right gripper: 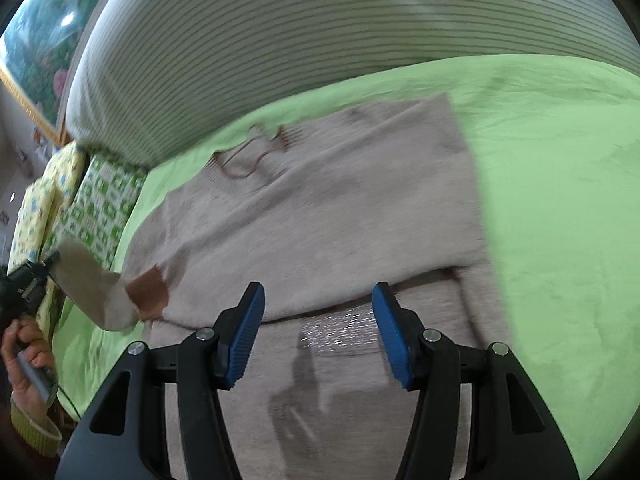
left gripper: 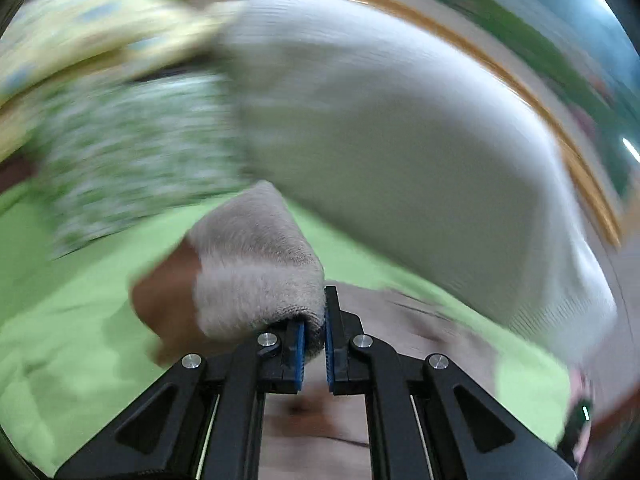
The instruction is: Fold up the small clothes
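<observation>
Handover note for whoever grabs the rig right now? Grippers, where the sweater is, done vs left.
Left gripper: shut on the sleeve cuff, lifted off the bed.
Right gripper: open, empty, over the sweater's lower half.
Beige sweater: spread flat on the green bedcover, neck toward the pillows.
Done: sleeve picked up.
Left: likely lay that sleeve across the body, fold the other side, then fold the sweater in half.
</observation>
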